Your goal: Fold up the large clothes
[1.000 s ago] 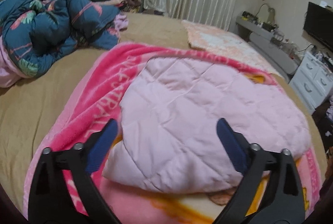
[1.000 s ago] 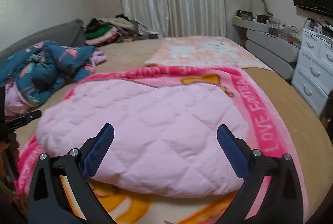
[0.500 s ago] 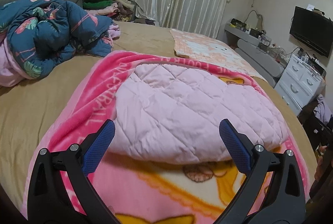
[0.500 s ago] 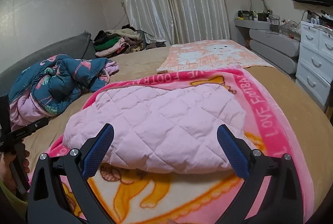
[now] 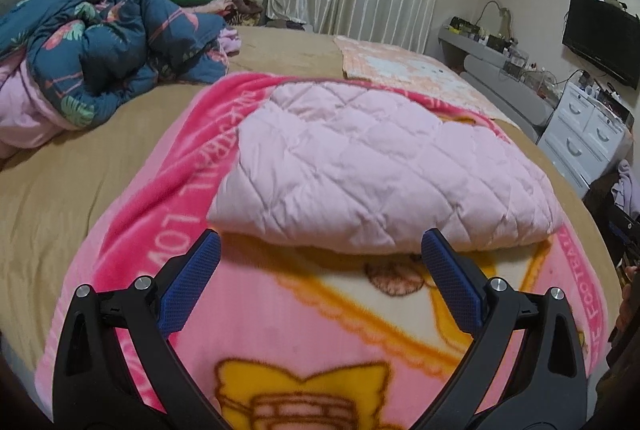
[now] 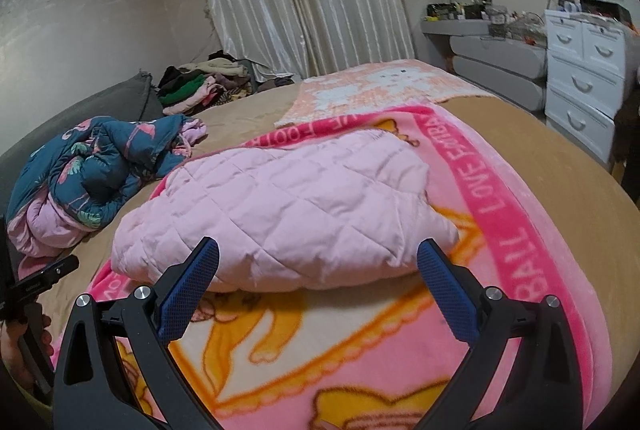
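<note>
A pale pink quilted garment (image 5: 372, 166) lies folded into a thick pad on a bright pink cartoon blanket (image 5: 304, 326) spread on the bed; it also shows in the right wrist view (image 6: 288, 214) on the same blanket (image 6: 360, 342). My left gripper (image 5: 320, 258) is open and empty, hovering over the blanket just short of the garment's near edge. My right gripper (image 6: 318, 262) is open and empty, at the garment's near edge. The left gripper's body shows at the right wrist view's left edge (image 6: 40, 274).
A crumpled dark blue floral duvet (image 5: 100, 46) lies at the left of the tan bed (image 5: 72, 182). An orange-pink towel (image 5: 396, 66) lies beyond the garment. A clothes pile (image 6: 204, 82) sits by the curtains. White drawers (image 6: 584, 82) and a TV (image 5: 600, 34) stand at the right.
Both grippers have pulled back from over the garment toward me, still open; more of the blanket now shows in front of the folded garment, which lies unmoved.
</note>
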